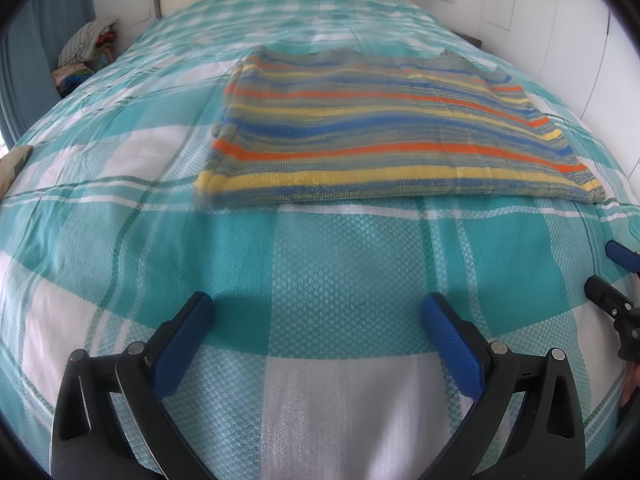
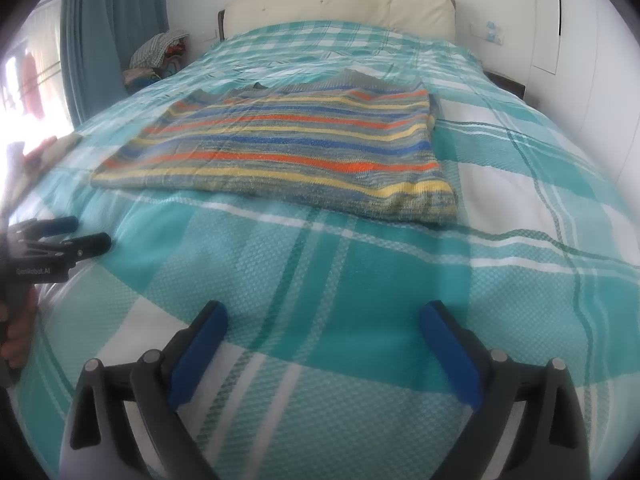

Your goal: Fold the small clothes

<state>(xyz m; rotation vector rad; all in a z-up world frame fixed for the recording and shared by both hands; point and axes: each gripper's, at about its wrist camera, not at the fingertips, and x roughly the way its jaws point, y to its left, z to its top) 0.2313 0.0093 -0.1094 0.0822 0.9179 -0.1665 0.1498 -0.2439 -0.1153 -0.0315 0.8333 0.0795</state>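
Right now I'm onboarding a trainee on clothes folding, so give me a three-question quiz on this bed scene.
1. True or false: the striped garment lies flat on the checked bedspread, with neither gripper touching it.
2. The left gripper is: A) clamped on the garment B) open over bare bedspread C) holding a pillow.
3. Fill in: the right gripper has ______ between its fingers.

Key: 1 true; 2 B; 3 nothing (open, garment lies beyond it).
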